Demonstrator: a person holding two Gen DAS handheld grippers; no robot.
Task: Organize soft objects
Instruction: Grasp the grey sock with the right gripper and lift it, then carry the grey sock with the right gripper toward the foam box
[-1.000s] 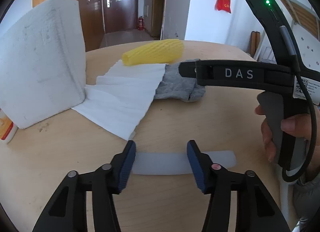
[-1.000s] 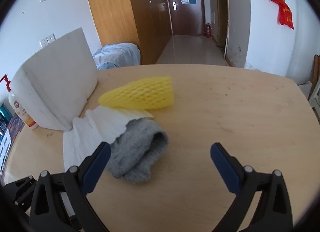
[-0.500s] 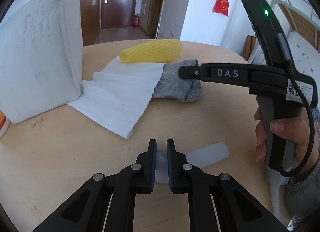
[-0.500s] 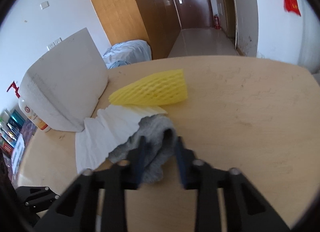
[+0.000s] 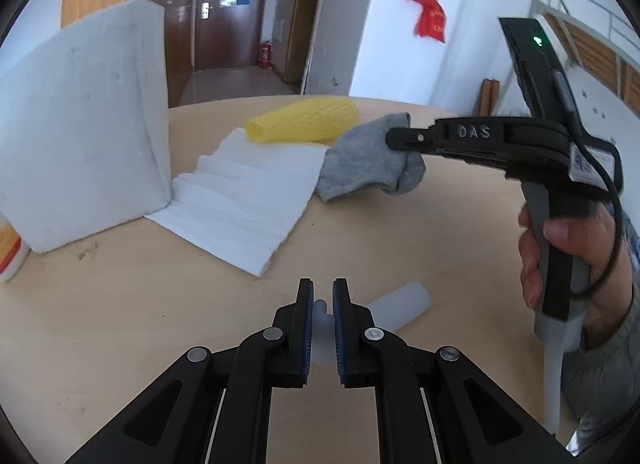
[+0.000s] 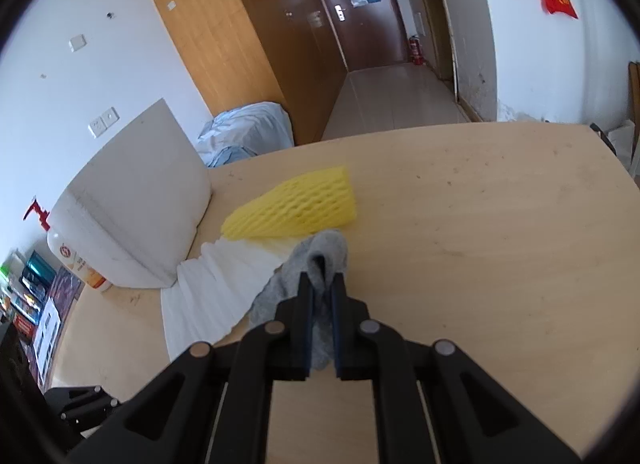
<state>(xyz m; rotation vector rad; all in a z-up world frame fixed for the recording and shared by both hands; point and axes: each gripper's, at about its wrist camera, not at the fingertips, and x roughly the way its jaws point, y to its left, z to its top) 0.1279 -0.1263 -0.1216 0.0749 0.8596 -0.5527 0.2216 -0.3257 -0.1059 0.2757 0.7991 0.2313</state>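
Note:
My left gripper (image 5: 322, 303) is shut on a translucent white soft strip (image 5: 400, 303), which is pinched into a fold between the pads and lies low over the wooden table (image 5: 120, 304). My right gripper (image 6: 322, 284) has its jaws closing tight on a grey sock (image 6: 280, 284); a fold of it is pressed between the pads. In the left wrist view the right gripper (image 5: 394, 137) holds one end of the grey sock (image 5: 360, 164) up, and the rest hangs to the table. A yellow foam net sleeve (image 6: 296, 208) lies just behind it.
A pleated white foam sheet (image 5: 248, 200) lies left of the sock, with the net sleeve (image 5: 304, 122) on its far edge. A big white foam block (image 5: 80, 144) stands at the left beside a bottle (image 6: 80, 264). A person's hand (image 5: 560, 248) grips the right handle.
Both grippers went from open to shut: the left one on the translucent strip, the right one on the grey sock. The sock's gripped end now stands raised off the table.

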